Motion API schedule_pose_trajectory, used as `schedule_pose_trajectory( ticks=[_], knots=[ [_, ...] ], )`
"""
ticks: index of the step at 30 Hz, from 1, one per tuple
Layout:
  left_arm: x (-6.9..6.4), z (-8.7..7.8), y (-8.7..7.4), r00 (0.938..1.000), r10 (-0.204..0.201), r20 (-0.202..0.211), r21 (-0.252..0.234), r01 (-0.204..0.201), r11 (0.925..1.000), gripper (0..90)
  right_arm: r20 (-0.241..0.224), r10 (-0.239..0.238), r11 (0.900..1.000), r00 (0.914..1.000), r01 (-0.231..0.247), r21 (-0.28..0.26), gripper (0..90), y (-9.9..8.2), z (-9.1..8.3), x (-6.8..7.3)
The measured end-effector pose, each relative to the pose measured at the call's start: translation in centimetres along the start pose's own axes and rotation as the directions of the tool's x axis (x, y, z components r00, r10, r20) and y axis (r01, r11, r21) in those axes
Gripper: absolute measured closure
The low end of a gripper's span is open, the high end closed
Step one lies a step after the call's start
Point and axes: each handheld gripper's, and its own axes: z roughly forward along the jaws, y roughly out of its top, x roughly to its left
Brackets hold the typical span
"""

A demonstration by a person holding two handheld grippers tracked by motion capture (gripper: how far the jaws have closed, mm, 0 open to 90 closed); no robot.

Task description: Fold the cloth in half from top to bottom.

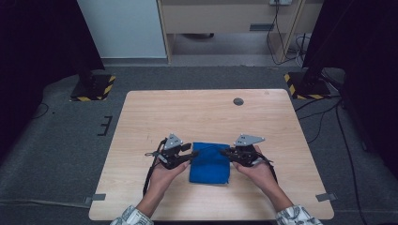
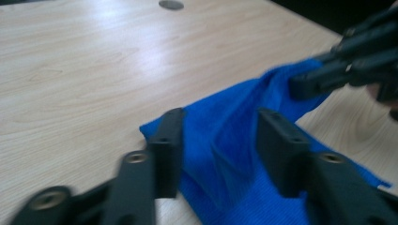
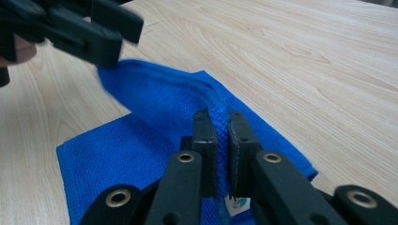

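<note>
Grey carpet surrounds a pale wooden tabletop [image 1: 206, 112], with two black stands on yellow-striped bases at the far corners and a light cabinet behind them. At the left of the high view, a person's left hand [image 1: 162, 176] comes up from the near edge and holds the left claw [image 1: 193, 153] level against the left side of a blue cloth [image 1: 210, 164]. From that claw's own camera, its two black jaws stand apart, about half open, with the left end of the cloth lying slack between them and neither pad pressing on it. The cloth sits folded on the near middle of the tabletop, flat at its near end and lifted into a ridge along its far edge. A white label shows at one corner of it in the right gripper view. To the right, the right claw [image 1: 224, 151] is clamped on the cloth's far right edge; its own camera shows the jaws nearly together with a thick fold of blue fabric squeezed upright between the pads [image 3: 205, 140]. The right hand [image 1: 258, 171] holds that claw level, pointing toward the left one, and the two tips are near each other over the cloth. A small round grey plug [image 1: 238, 101] sits in the tabletop toward its far right, well apart from the cloth.
</note>
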Motion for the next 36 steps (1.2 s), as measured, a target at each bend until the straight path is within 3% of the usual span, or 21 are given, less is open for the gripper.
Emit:
schedule_pose_trajectory(
  ticks=[4, 9, 16, 21, 29, 36],
  knots=[
    [0.3, -0.5, 0.4, 0.9996, -0.021, -0.018, -0.046, 0.020, 0.9987, 40.3, -0.003, -0.012, 0.9999, 0.9999, 0.012, 0.008, 84.4, -0.2, -0.1, 0.2],
    [1.2, -0.2, -0.2, 0.9972, -0.063, -0.040, -0.032, 0.062, 0.9976, 39.2, -0.006, -0.030, 0.9994, 0.9995, 0.030, 0.016, 84.3, -0.4, -0.5, 0.6],
    [1.9, -0.4, -0.3, 0.9947, -0.083, -0.060, -0.035, 0.081, 0.9961, 39.3, -0.022, -0.023, 0.9997, 0.9995, 0.023, -0.009, 84.3, 0.1, -0.5, 1.4],
    [2.1, -0.2, -0.5, 0.9941, -0.080, -0.073, -0.020, 0.079, 0.9967, 38.5, -0.037, -0.040, 0.9992, 0.9985, 0.039, -0.002, 83.9, 0.2, -0.3, 2.1],
    [2.0, 0.5, -1.2, 0.9939, -0.062, -0.091, 0.030, 0.065, 0.9974, 38.1, -0.034, -0.062, 0.9972, 0.9975, 0.063, 0.041, 81.8, -1.1, -1.1, 2.3],
    [1.8, 0.7, -1.5, 0.9945, -0.055, -0.089, 0.048, 0.059, 0.9971, 37.9, -0.064, -0.073, 0.9942, 0.9953, 0.078, 0.075, 80.1, -1.7, -1.2, 2.8]
  ],
)
